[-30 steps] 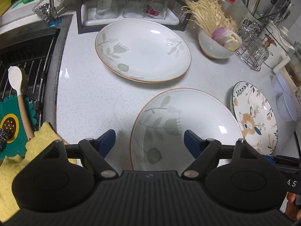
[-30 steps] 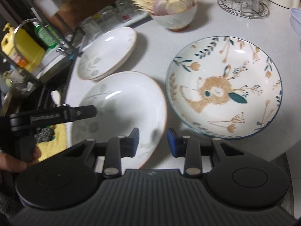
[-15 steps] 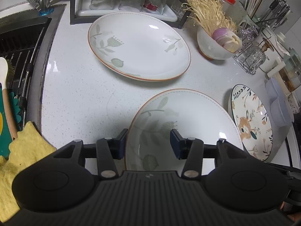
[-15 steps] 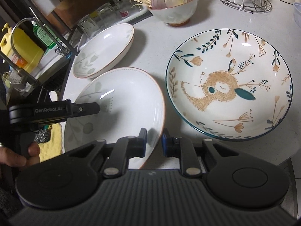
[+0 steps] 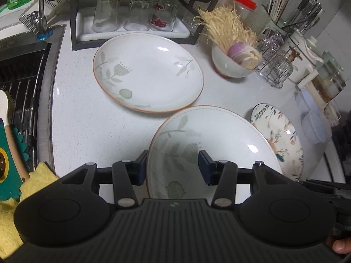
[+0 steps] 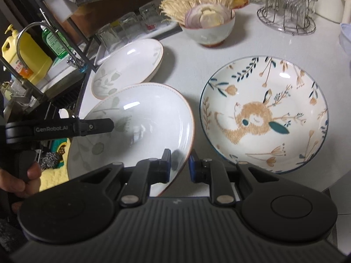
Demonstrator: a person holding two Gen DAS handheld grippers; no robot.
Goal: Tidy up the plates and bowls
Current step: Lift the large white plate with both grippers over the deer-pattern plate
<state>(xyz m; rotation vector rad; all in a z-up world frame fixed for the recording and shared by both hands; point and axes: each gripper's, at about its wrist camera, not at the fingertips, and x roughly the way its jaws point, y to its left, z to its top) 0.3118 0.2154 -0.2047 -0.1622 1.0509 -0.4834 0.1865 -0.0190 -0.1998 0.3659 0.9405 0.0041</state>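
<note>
Left wrist view: the left gripper (image 5: 172, 167) is half closed on the near plate's (image 5: 219, 144) left rim, near the counter's (image 5: 87, 118) front edge. Earlier its jaws stood wider.

Right wrist view: the right gripper (image 6: 179, 164) pinches the plate's (image 6: 140, 127) right rim, now raised and overlapping the far plate (image 6: 129, 65).

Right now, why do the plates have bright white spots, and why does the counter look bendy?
Left wrist view: lamp glare makes the spots on the near plate and far plate; the fisheye lens curves the counter. Right wrist view: a streak of glare on the near plate, and the glasses behind look blurry.
</note>
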